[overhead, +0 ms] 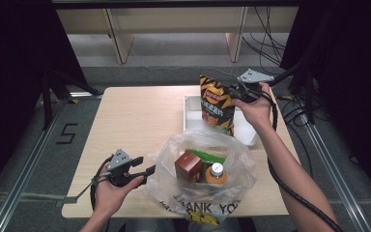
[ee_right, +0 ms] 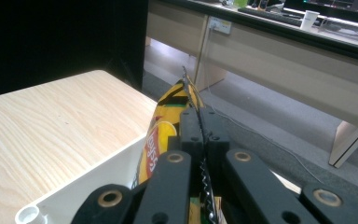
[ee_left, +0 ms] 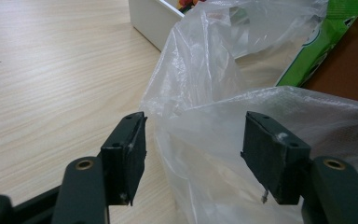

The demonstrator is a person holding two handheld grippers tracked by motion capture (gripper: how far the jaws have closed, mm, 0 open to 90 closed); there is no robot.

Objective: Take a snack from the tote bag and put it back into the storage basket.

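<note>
The right claw [overhead: 235, 92] is clenched on the top edge of the chip bag [overhead: 216, 104], holding it upright over the white tray [overhead: 191, 116]; the left claw [overhead: 144, 165] stands released beside the plastic bag [overhead: 174, 186] on the surface [overhead: 130, 121]

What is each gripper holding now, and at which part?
The right gripper pinches the chip bag by its crimped top edge. The left gripper is open beside the plastic bag, holding nothing.

Light wooden table [overhead: 135, 116], grey carpet floor [overhead: 174, 53], pale wooden desks [overhead: 174, 19] behind, black curtains [overhead: 9, 58] at sides
</note>
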